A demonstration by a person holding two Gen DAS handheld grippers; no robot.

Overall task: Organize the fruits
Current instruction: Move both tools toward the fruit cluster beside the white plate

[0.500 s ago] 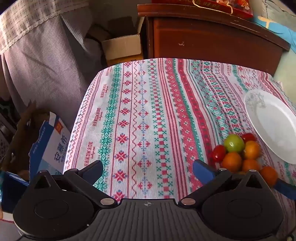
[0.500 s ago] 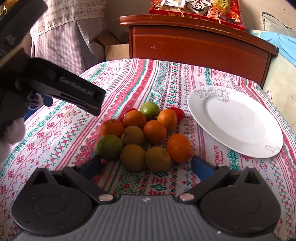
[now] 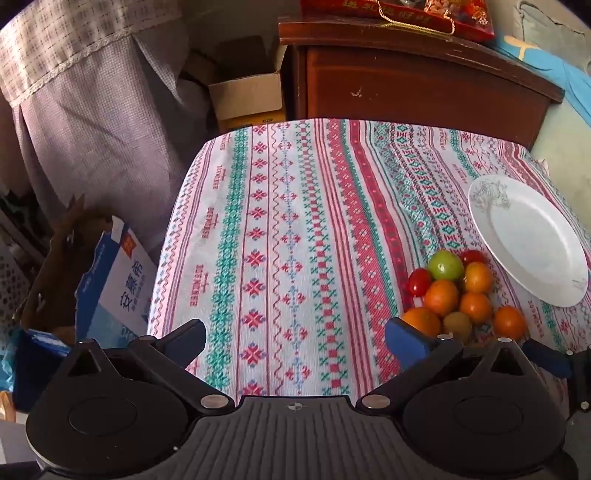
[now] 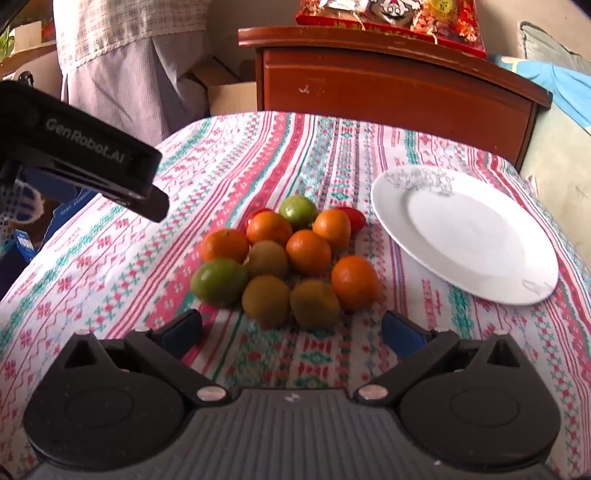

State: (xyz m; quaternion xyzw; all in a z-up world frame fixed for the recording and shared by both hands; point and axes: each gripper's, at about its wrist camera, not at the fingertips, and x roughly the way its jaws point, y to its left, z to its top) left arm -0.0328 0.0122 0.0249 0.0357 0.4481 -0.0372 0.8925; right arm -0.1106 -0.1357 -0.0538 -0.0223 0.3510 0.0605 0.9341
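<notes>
A pile of small fruits (image 4: 284, 258) lies on the patterned tablecloth (image 4: 110, 266): orange ones, green ones, brownish ones and red tomatoes. It also shows at the right of the left wrist view (image 3: 458, 295). An empty white plate (image 4: 465, 236) lies just right of the pile and also shows in the left wrist view (image 3: 528, 240). My right gripper (image 4: 291, 332) is open and empty, just short of the pile. My left gripper (image 3: 295, 339) is open and empty over bare cloth, left of the pile.
A dark wooden cabinet (image 4: 395, 85) with a red snack bag (image 4: 391, 22) stands behind the table. Cardboard boxes (image 3: 247, 96) and a blue-white carton (image 3: 118, 280) sit off the table's left side. The left gripper's body (image 4: 81, 151) shows at upper left of the right wrist view.
Both grippers have shifted slightly. More of the fruit pile now shows in the left wrist view. The right gripper is a little closer to the pile. Both stay open.
</notes>
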